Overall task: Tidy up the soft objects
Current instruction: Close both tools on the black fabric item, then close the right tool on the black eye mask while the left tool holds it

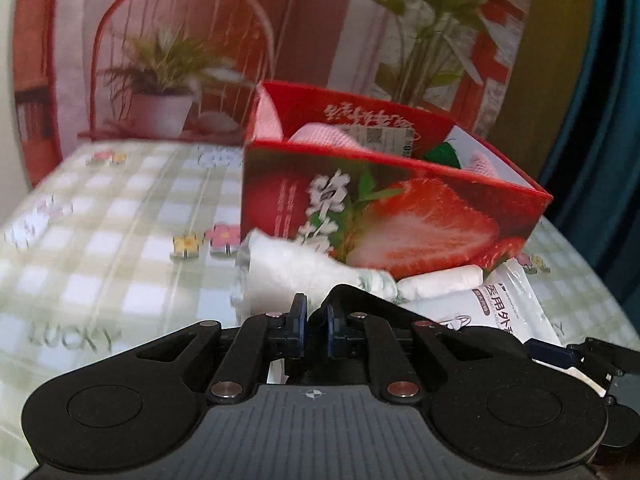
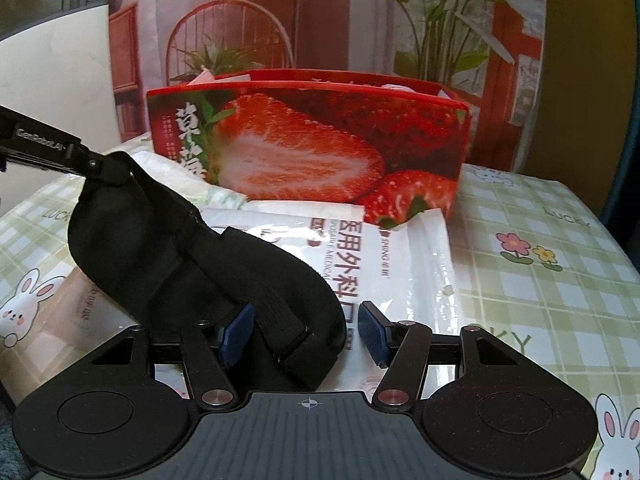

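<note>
Left tongs (image 1: 314, 312) nearly shut, pinching black eye mask (image 2: 192, 264), lifted above counter (image 2: 540, 300). Right tongs (image 2: 307, 330) half open, gripping nothing; mask strap drapes between pads.

Still outside box: mask packet (image 2: 384, 264), white roll (image 1: 440, 282), white soft bundle (image 1: 288, 272).

Strawberry box (image 2: 320, 148) beyond already holds pink items (image 1: 324, 136). Roughly midway. Packet and bundle crowd box front.

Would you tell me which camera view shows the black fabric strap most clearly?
The right wrist view: the black fabric strap hangs across the frame, pinched at its upper end by the left gripper. The left wrist view shows only a dark edge of it between that gripper's shut fingers.
</note>
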### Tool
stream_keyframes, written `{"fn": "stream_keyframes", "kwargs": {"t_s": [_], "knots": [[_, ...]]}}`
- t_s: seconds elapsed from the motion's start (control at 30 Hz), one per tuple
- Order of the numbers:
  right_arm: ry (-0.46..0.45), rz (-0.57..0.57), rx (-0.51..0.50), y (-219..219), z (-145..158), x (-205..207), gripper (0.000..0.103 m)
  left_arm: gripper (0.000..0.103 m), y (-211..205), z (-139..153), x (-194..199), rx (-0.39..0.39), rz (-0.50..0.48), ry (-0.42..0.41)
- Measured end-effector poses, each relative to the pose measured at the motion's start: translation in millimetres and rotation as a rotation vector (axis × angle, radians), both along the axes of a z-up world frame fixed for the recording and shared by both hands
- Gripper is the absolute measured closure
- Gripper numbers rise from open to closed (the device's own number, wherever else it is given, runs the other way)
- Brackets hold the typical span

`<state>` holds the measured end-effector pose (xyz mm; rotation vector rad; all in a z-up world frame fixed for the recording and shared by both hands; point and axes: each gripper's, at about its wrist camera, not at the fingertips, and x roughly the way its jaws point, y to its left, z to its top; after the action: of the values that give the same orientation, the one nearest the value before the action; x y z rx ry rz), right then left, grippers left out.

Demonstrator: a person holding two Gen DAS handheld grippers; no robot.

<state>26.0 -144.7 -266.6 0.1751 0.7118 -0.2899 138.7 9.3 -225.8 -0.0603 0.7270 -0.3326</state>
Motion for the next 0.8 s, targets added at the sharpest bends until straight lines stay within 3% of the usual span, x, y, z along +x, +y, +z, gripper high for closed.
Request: {"fn": "stream_keyframes", "kwargs": {"t_s": [0.13, 0.2, 0.3, 0.47, 0.7, 0.77, 0.8], "knots": [[-0.010, -0.021, 0.000, -4, -2, -1, 0.048, 0.084, 13, -13, -9, -0.046, 0.031, 0.038], [-0.015, -0.026, -0.003, -5, -3, 0, 0.048, 0.063, 20, -15, -13, -0.065, 0.050, 0.043], [-0.018, -0.027, -0.010, -5, -3, 0, 0.048, 0.049, 26, -15, -19, -0.093, 0.060, 0.051], [-0.016, -0.028, -0.008, -6, -3, 1, 0.048, 0.046, 29, -14, -28, -0.143, 0.018, 0.061], [-0.013, -0.031, -0.007, -5, -3, 1, 0.048, 0.044, 21, -29, -26, -0.118, -0.010, 0.153], [-0.014, -0.032, -0.006, -6, -3, 1, 0.047, 0.046, 22, -32, -26, -0.122, -0.016, 0.159], [-0.014, -0.033, -0.005, -6, -4, 1, 0.047, 0.053, 22, -32, -27, -0.121, -0.018, 0.153]]}}
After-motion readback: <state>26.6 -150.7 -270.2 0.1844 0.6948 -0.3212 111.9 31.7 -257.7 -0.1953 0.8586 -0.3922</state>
